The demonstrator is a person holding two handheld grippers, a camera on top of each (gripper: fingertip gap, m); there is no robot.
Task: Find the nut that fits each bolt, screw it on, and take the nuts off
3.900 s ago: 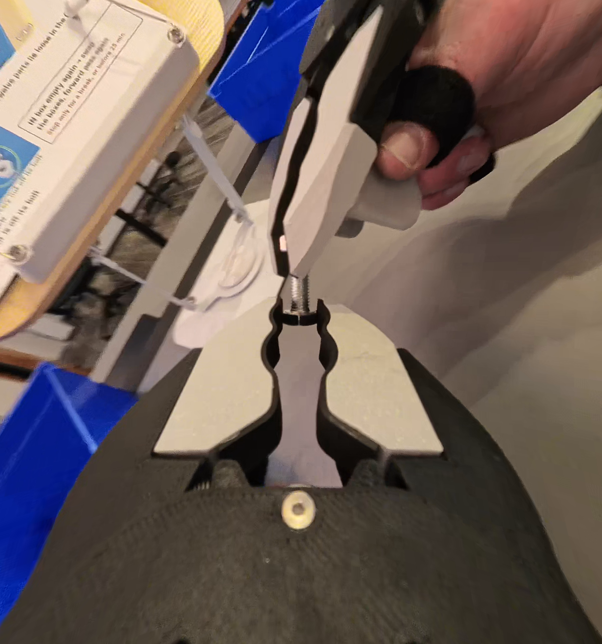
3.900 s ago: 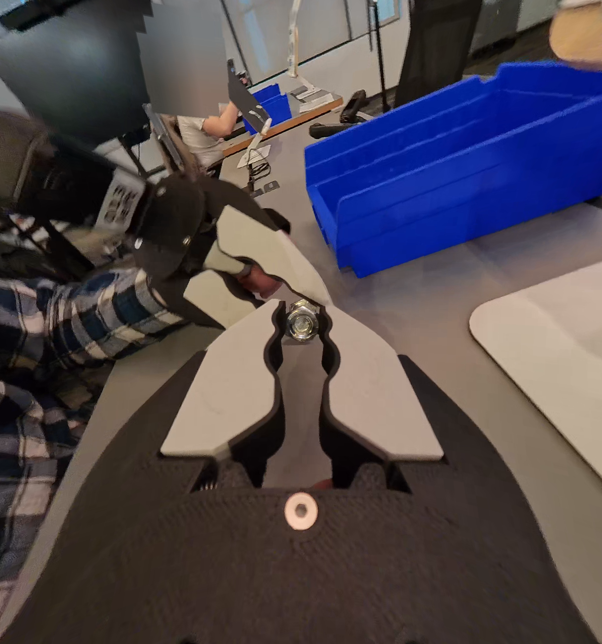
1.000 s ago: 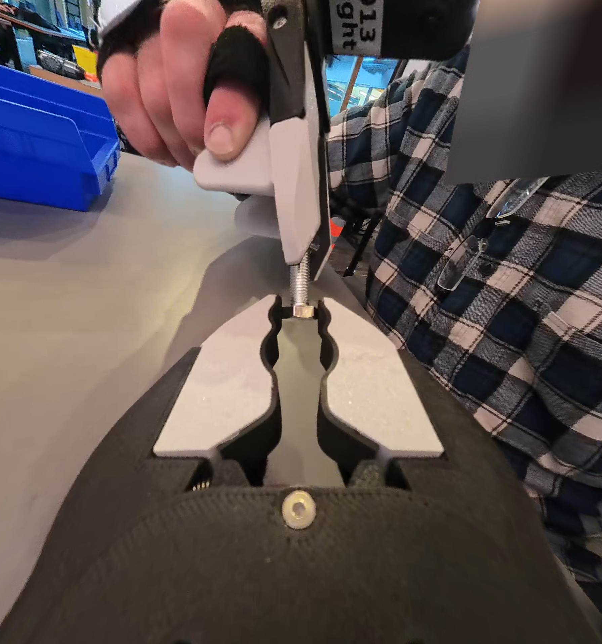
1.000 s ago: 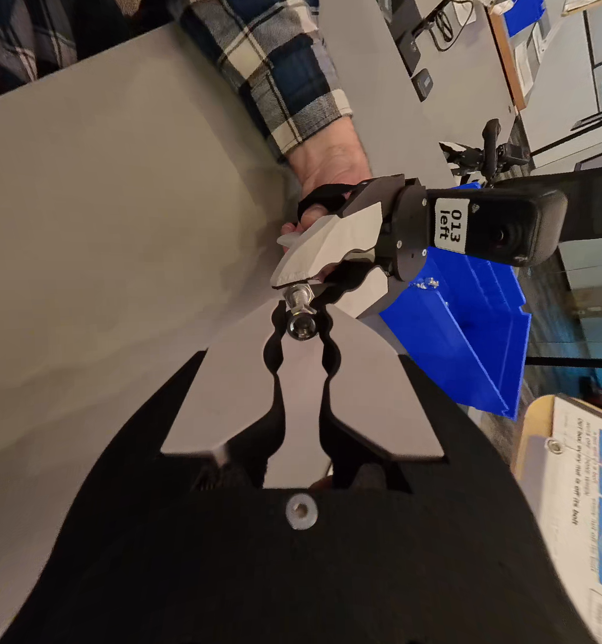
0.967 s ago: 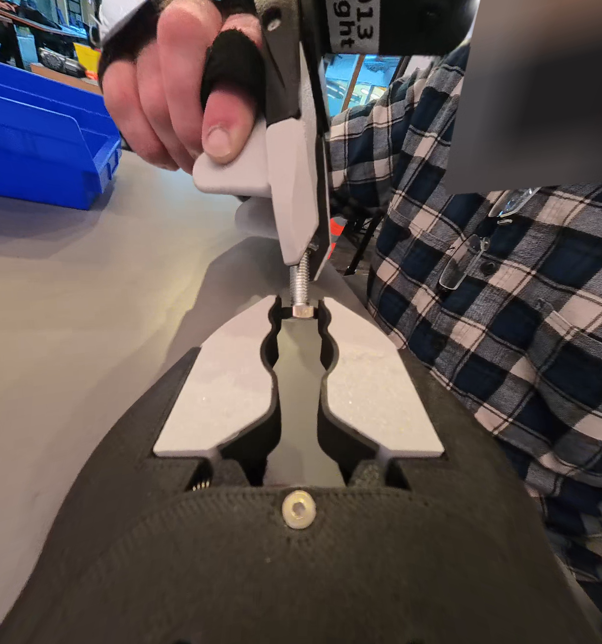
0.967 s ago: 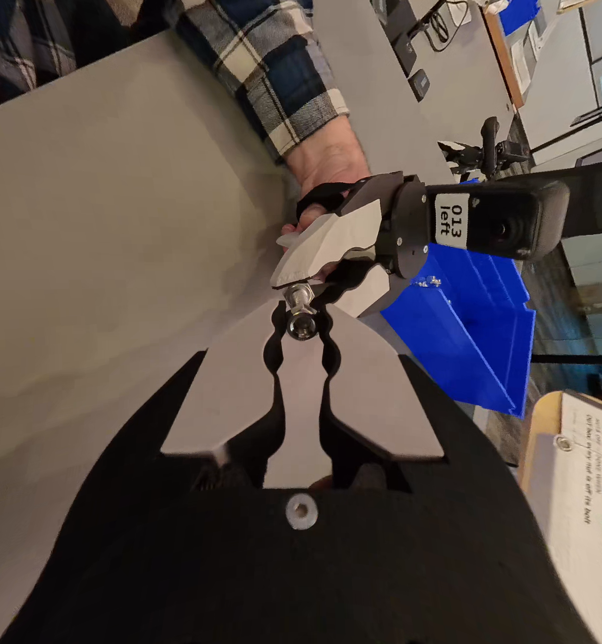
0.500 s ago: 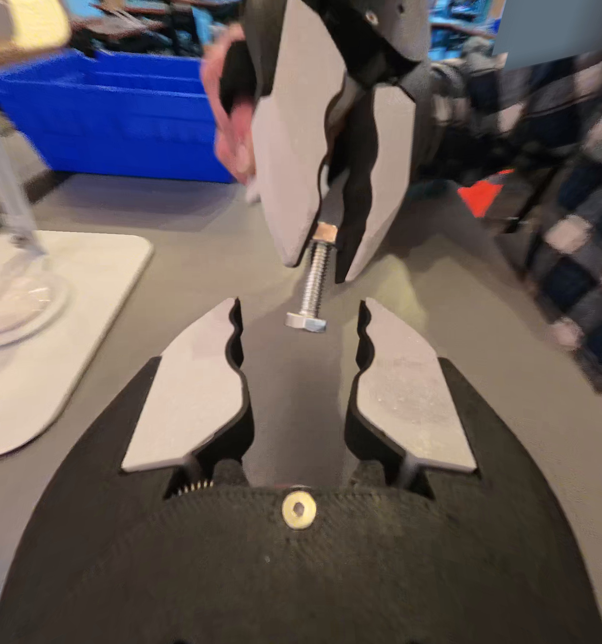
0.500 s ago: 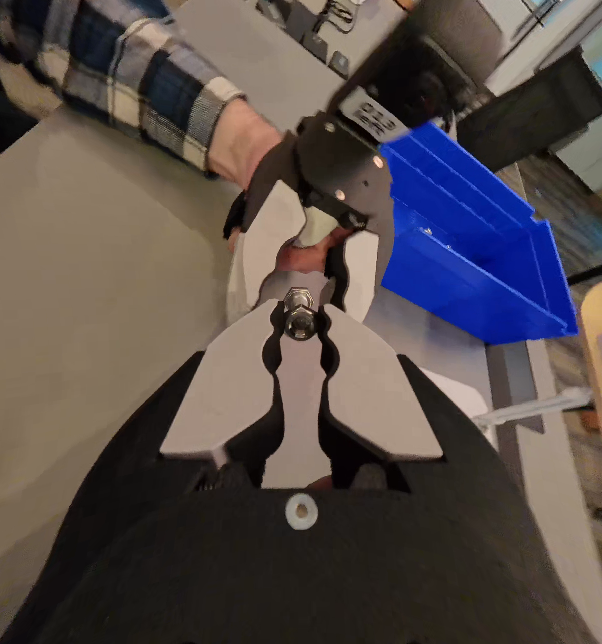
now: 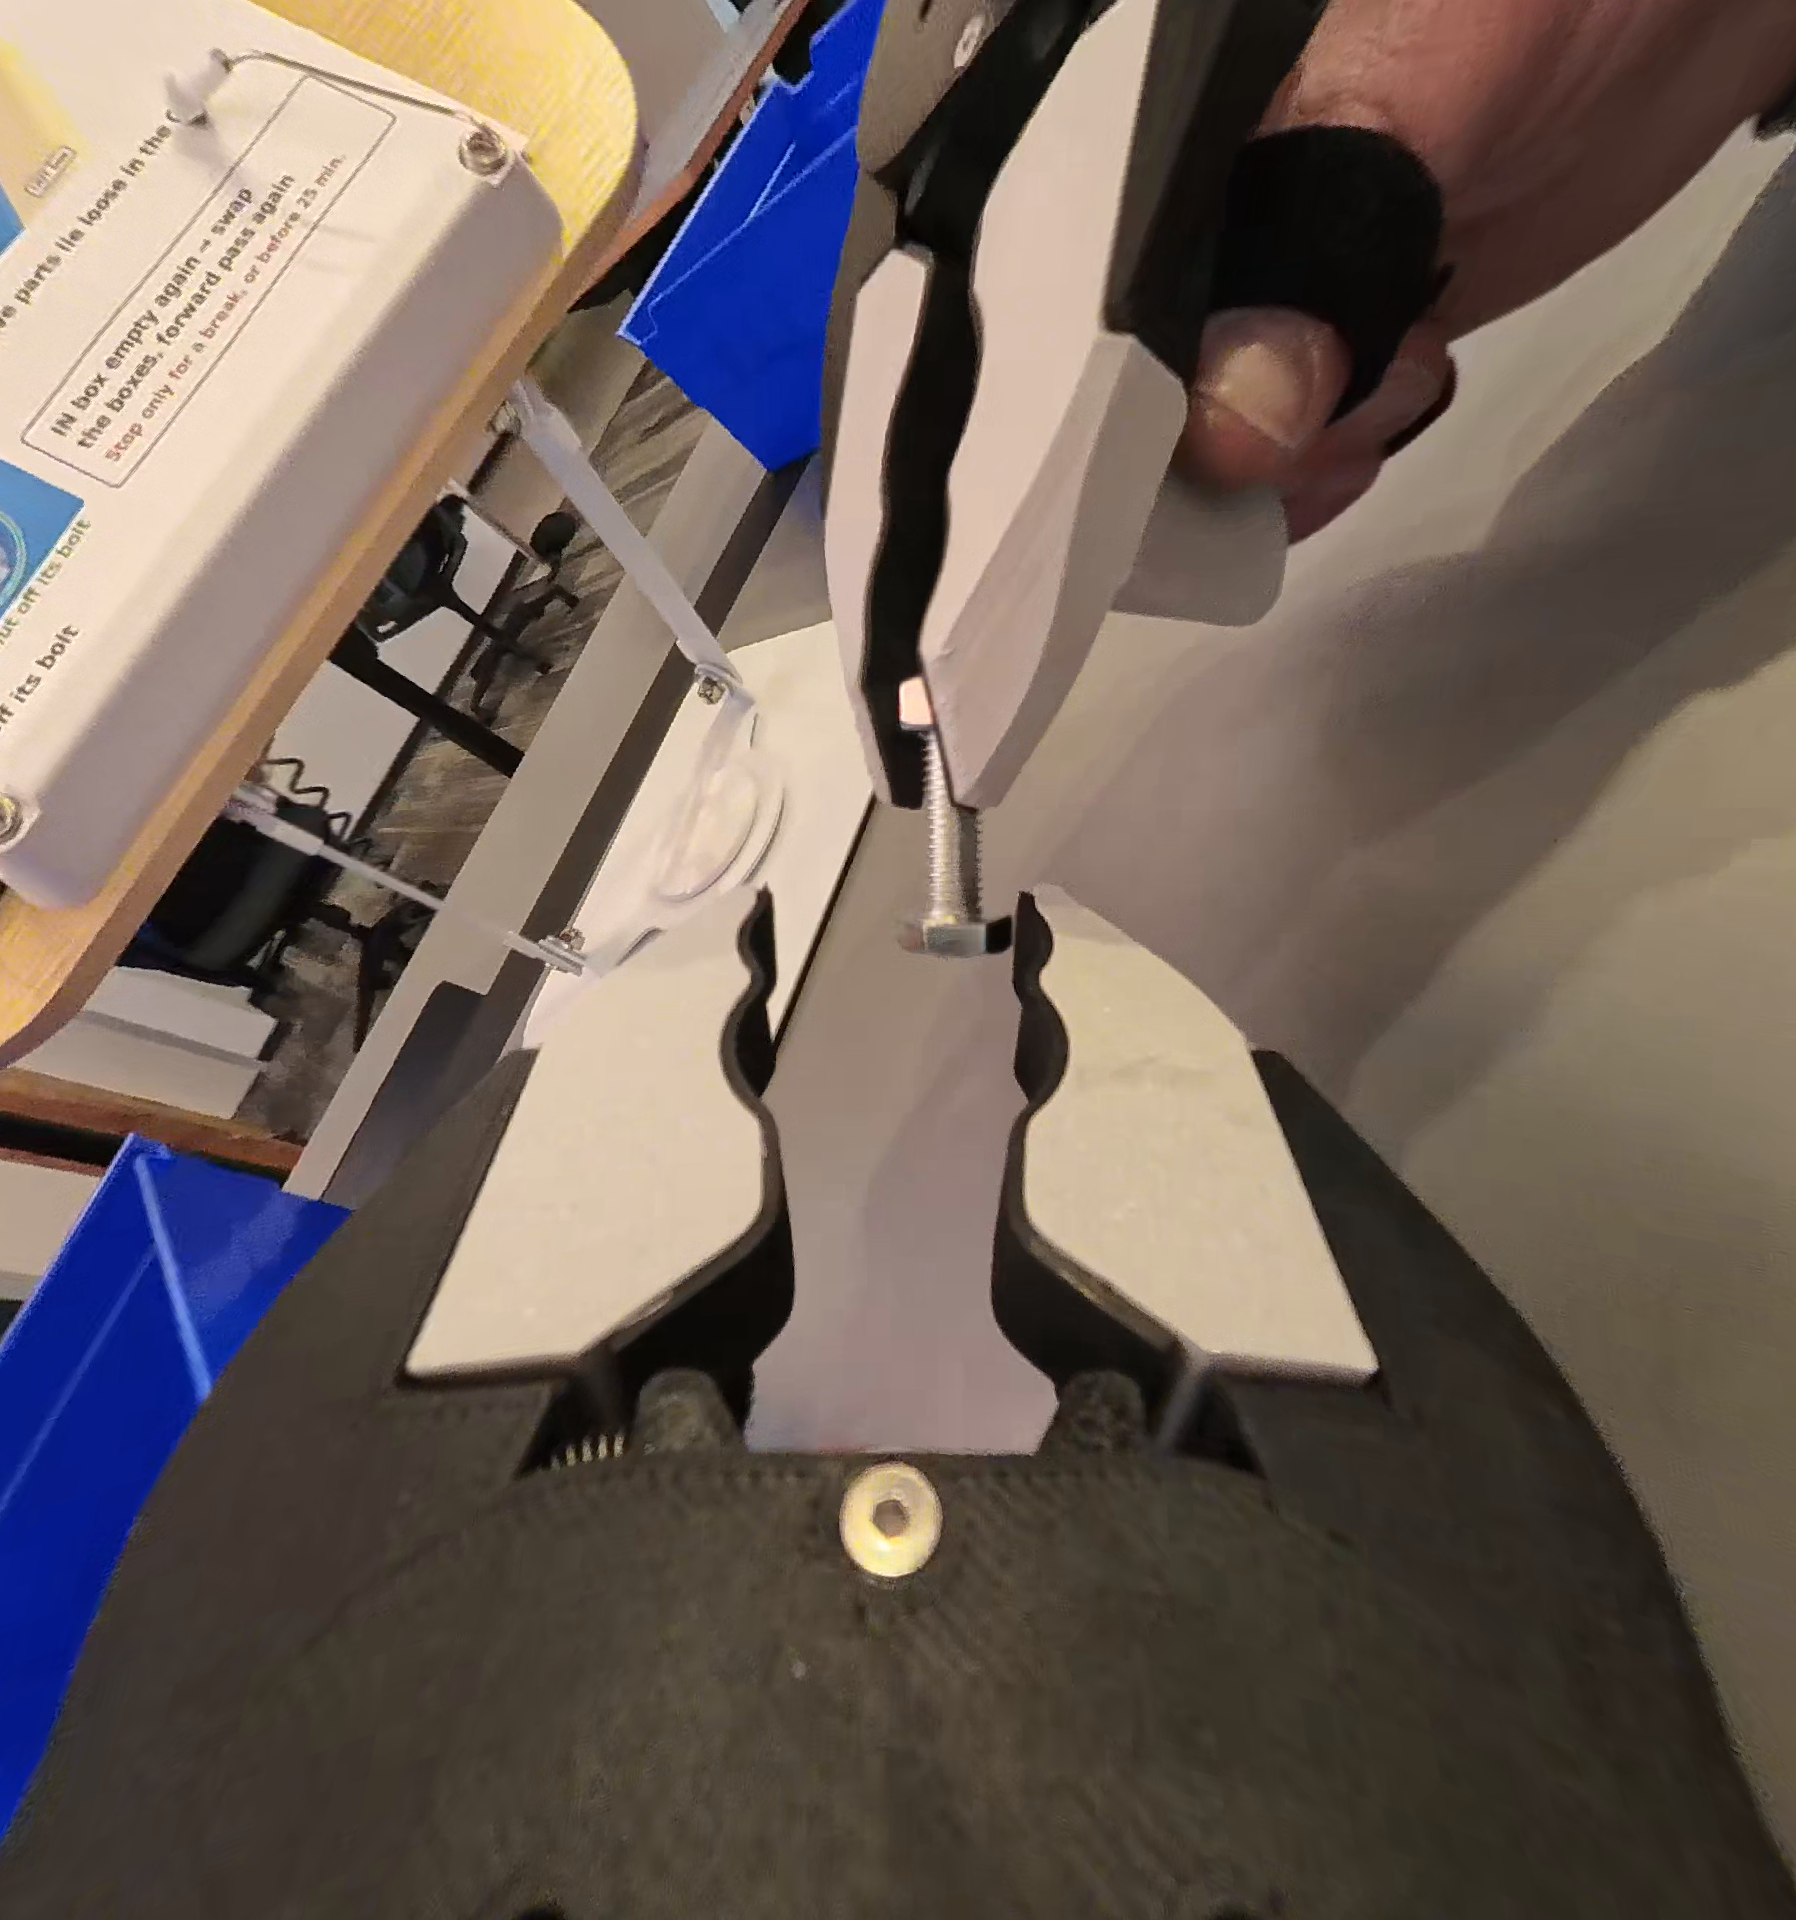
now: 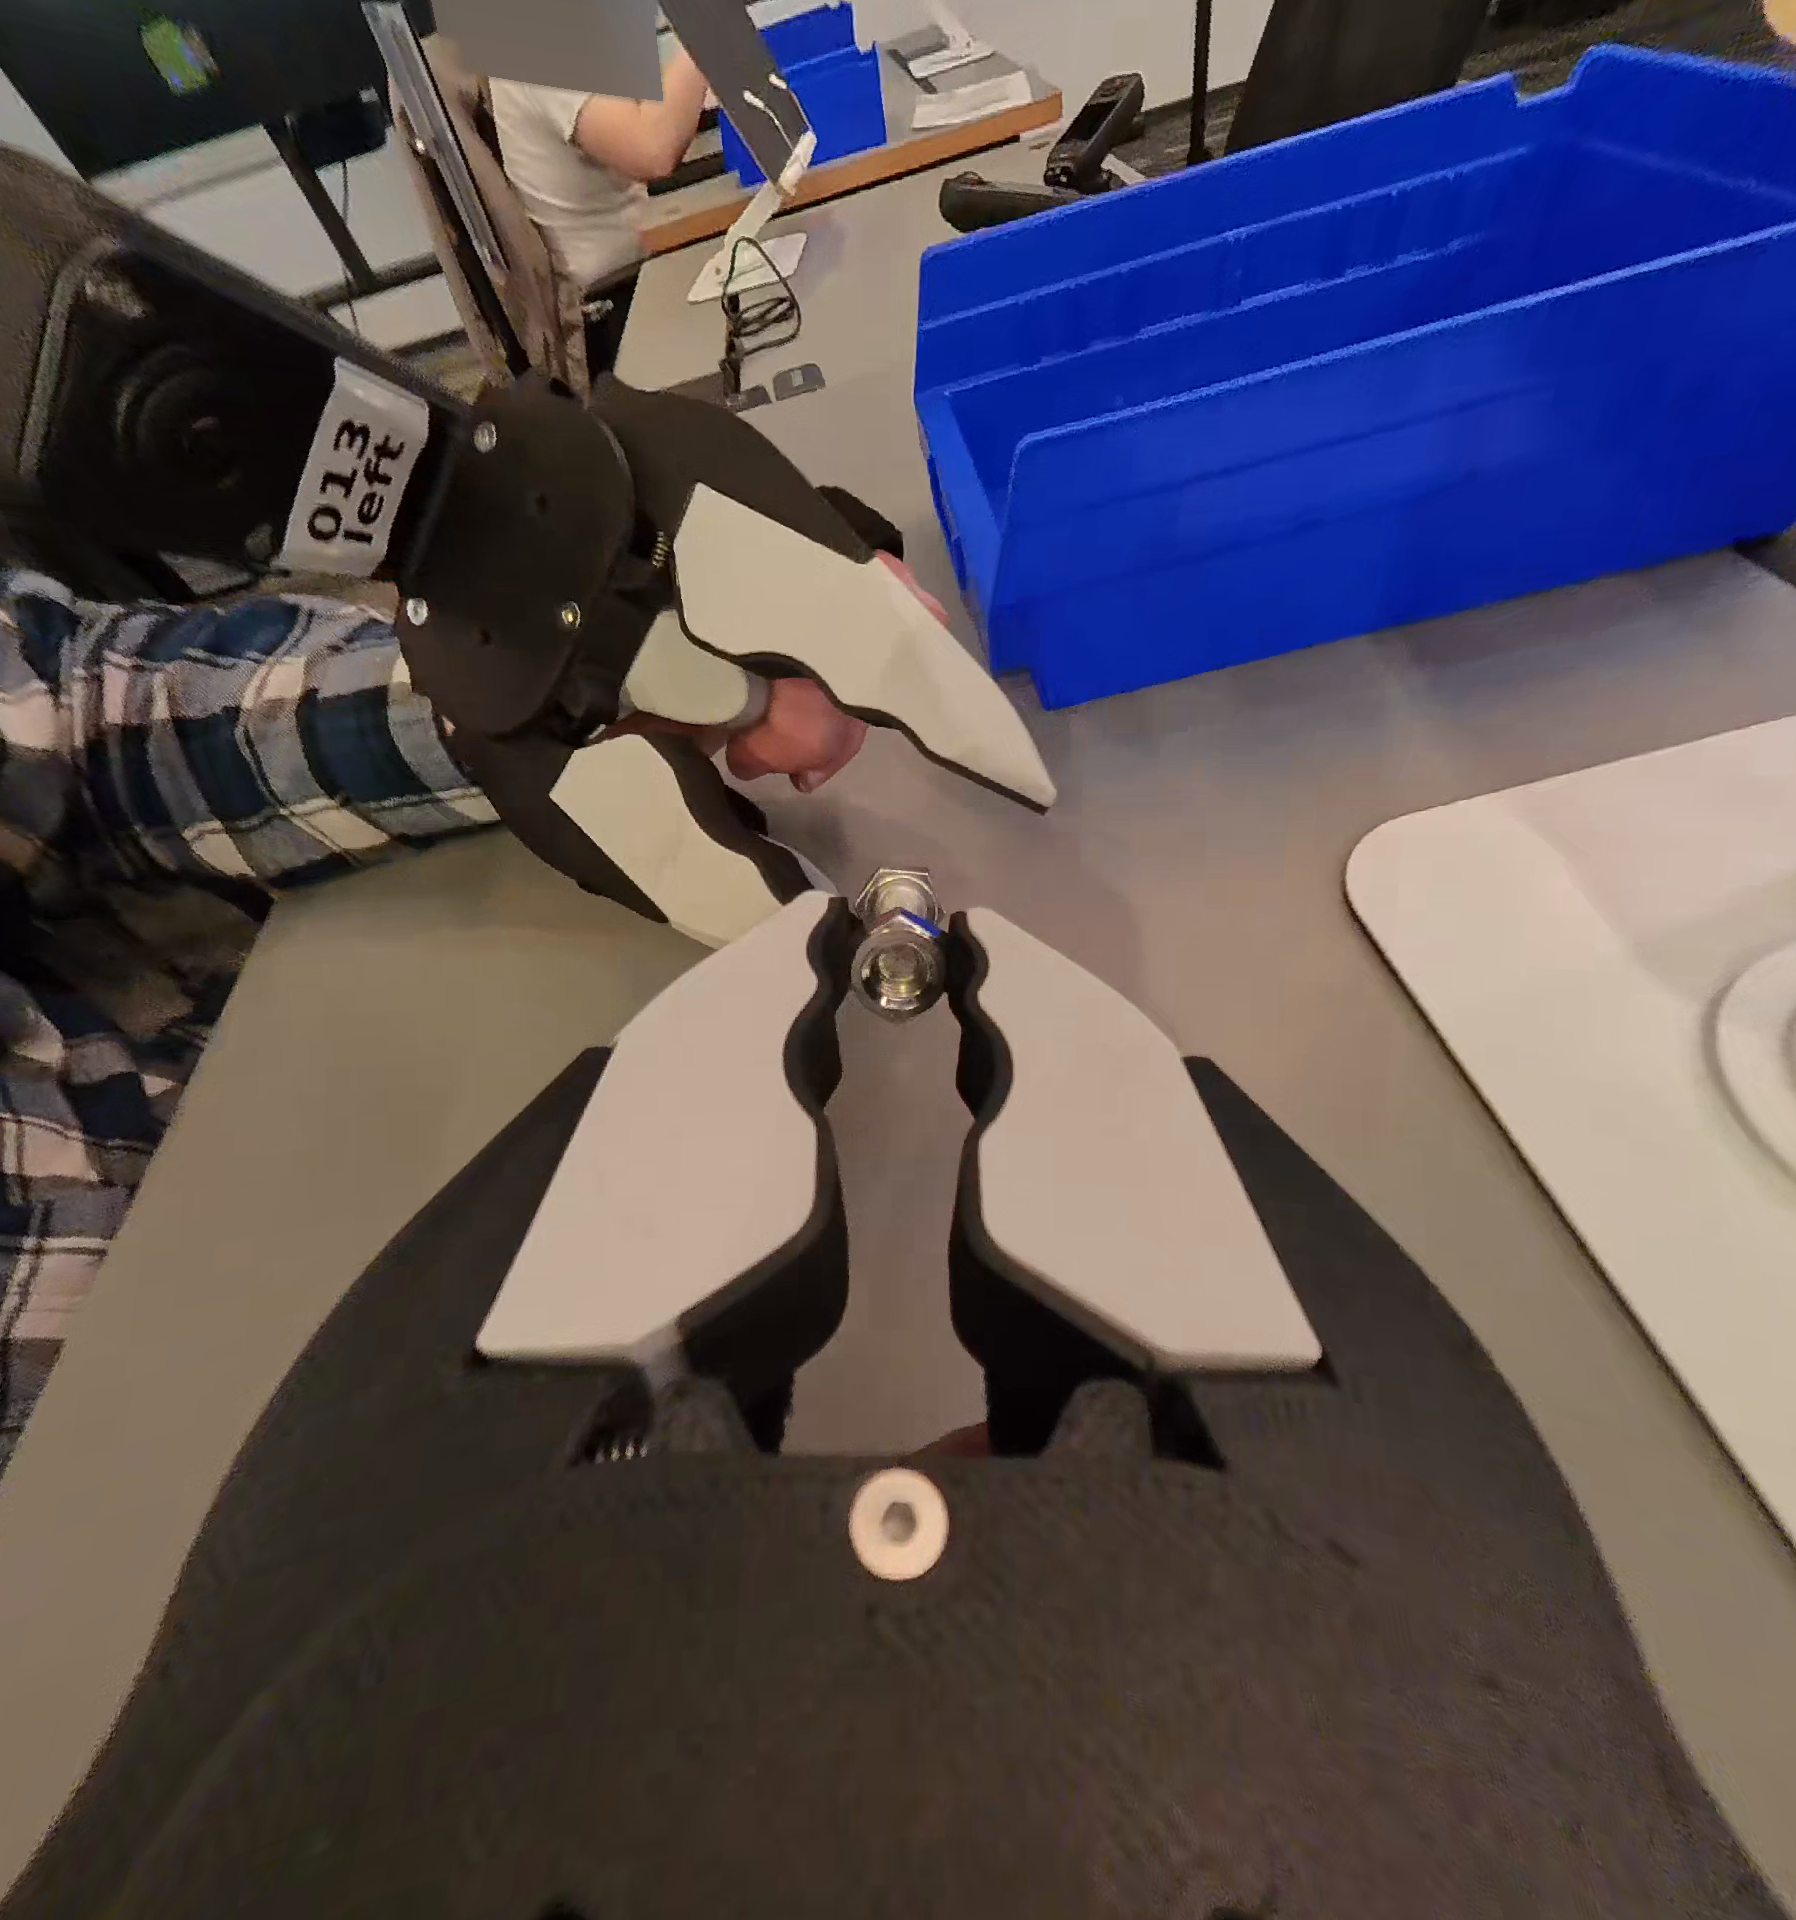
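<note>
Right tool [image 10: 896,940] clenched on the nut [image 10: 899,971] of a silver bolt [image 9: 946,862], held above the grey surface [image 10: 1237,831]. Left tool [image 9: 889,925] spread wide; bolt head near one fingertip, far finger clear. Blue bin [image 10: 1393,364] behind

Silver bolt [image 9: 944,883] and silver nut [image 10: 899,975] at centre; gripper fingers [image 10: 717,1122] light grey with black pads, bodies black. Bright blue bin [image 10: 1393,436] at 1 o'clock in the right wrist view, blue/white plaid sleeve [image 10: 146,727] at 9, white mat [image 10: 1600,987] at 3. Table [image 10: 302,1091] plain grey; white card [image 9: 198,416] with blue panels on tan wood board [image 9: 32,966] at 10 in the left wrist view.
</note>
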